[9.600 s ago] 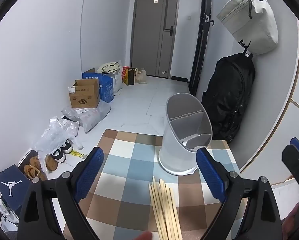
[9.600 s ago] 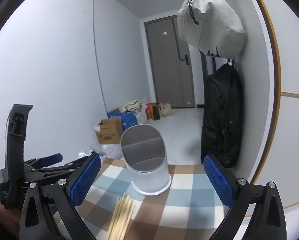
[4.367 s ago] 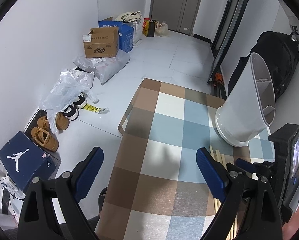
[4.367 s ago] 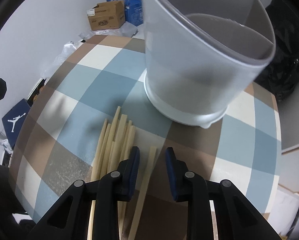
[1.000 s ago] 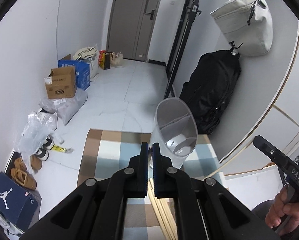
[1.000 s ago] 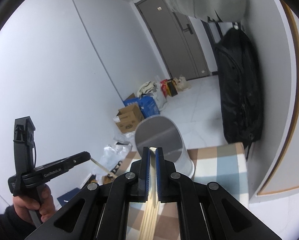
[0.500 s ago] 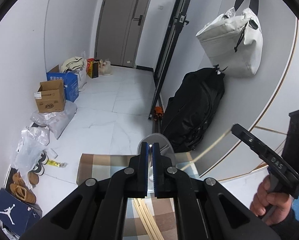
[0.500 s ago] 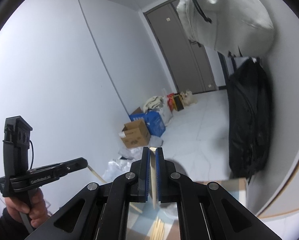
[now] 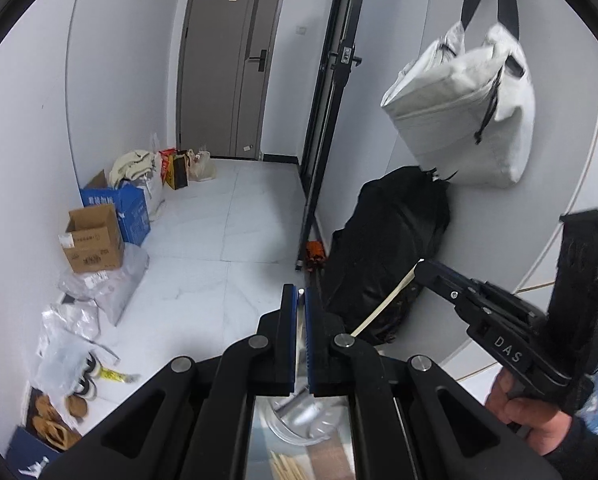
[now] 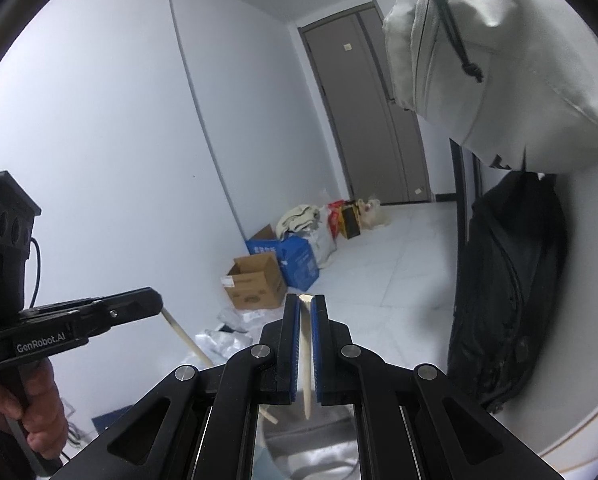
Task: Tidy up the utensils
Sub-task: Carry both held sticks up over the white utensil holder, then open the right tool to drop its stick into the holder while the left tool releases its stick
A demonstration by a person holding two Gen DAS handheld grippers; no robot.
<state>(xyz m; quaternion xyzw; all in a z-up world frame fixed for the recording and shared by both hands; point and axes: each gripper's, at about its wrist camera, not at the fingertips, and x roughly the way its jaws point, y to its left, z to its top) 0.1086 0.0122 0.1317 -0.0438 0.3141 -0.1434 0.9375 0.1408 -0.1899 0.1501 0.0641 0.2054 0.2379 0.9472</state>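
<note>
Utensil holder [image 9: 307, 420] mostly hidden behind gripper arms; loose chopsticks [image 9: 287, 470] cut off

Black two-finger left gripper [image 9: 301, 334] showing blue ribbed pads, silver screws, right gripper [image 10: 307, 344] matching, "GenRobot.AI" and "DAS" lettering, thin black cable trailing, dark sleeve [image 9: 579, 450]

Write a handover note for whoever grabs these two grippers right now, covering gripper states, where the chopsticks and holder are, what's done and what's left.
Left gripper: shut on one chopstick, held up above the holder.
Right gripper: shut on another chopstick, tip hanging down over the holder.
Holder: white, directly below both grippers on the checked cloth; whether anything is inside cannot be told.
Spare chopsticks: lying loose on the cloth in front of the holder.
Done: two chopsticks picked up and raised.
Left: lower both into a holder compartment, release, then collect the others.
</note>
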